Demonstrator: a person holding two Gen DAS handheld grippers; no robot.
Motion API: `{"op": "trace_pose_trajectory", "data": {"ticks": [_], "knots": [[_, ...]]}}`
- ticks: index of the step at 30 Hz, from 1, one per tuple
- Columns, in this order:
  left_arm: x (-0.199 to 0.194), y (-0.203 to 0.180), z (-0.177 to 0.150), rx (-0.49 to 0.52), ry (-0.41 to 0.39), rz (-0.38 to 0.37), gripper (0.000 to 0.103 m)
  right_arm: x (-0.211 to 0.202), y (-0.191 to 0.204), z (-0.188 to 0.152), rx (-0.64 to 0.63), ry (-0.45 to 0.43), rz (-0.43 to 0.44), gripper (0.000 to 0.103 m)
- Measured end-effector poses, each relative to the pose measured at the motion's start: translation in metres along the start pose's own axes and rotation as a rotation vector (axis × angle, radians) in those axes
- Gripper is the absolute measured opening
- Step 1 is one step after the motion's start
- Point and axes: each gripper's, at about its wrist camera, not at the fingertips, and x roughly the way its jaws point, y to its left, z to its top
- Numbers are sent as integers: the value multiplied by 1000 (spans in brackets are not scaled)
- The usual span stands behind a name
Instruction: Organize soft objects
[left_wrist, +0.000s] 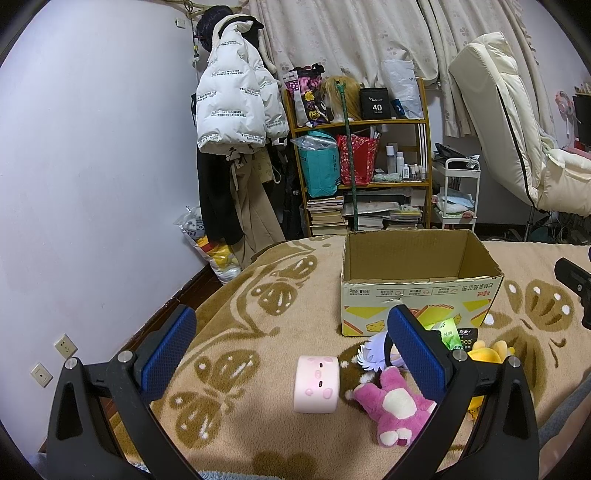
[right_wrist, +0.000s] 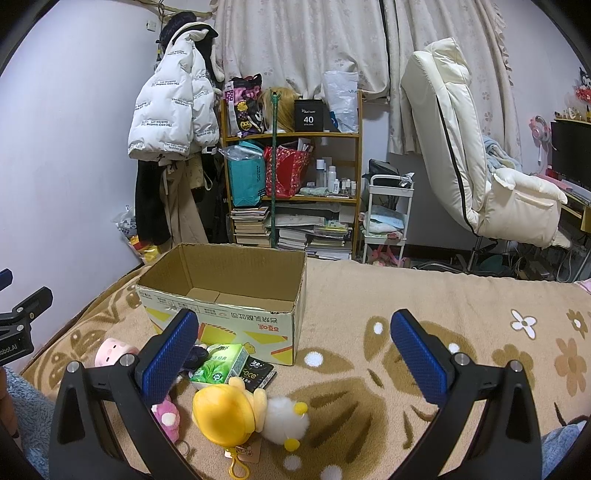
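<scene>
I am hovering my left gripper (left_wrist: 291, 350) and right gripper (right_wrist: 293, 350), both released; the cardboard box (right_wrist: 221, 314) looks empty, every plush toy (right_wrist: 225, 410) is lying near it on the bed.

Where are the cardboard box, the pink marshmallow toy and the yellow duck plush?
cardboard box (left_wrist: 417, 299), left wrist view, printed front wall.
pink marshmallow toy (left_wrist: 317, 384), left wrist view, its face.
yellow duck plush (right_wrist: 223, 415), right wrist view, yellow hood.

White printed puffer jacket (left_wrist: 232, 96) hangs on lilac wall. Beside it wooden shelf unit (right_wrist: 357, 173): teal paper bag (right_wrist: 243, 180), red gift bag (right_wrist: 286, 170), black "40" box (right_wrist: 308, 115), book stacks (left_wrist: 327, 215) at bottom. Cream recliner chair (right_wrist: 465, 147) right, floral curtains (left_wrist: 332, 33) behind.
</scene>
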Motion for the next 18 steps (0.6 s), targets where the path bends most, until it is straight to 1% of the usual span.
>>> {"op": "trace_pose_trajectory", "data": {"ticks": [18], "knots": [[0, -1, 0, 2, 4, 0, 102, 0, 0, 0, 0, 1, -1, 103]]}}
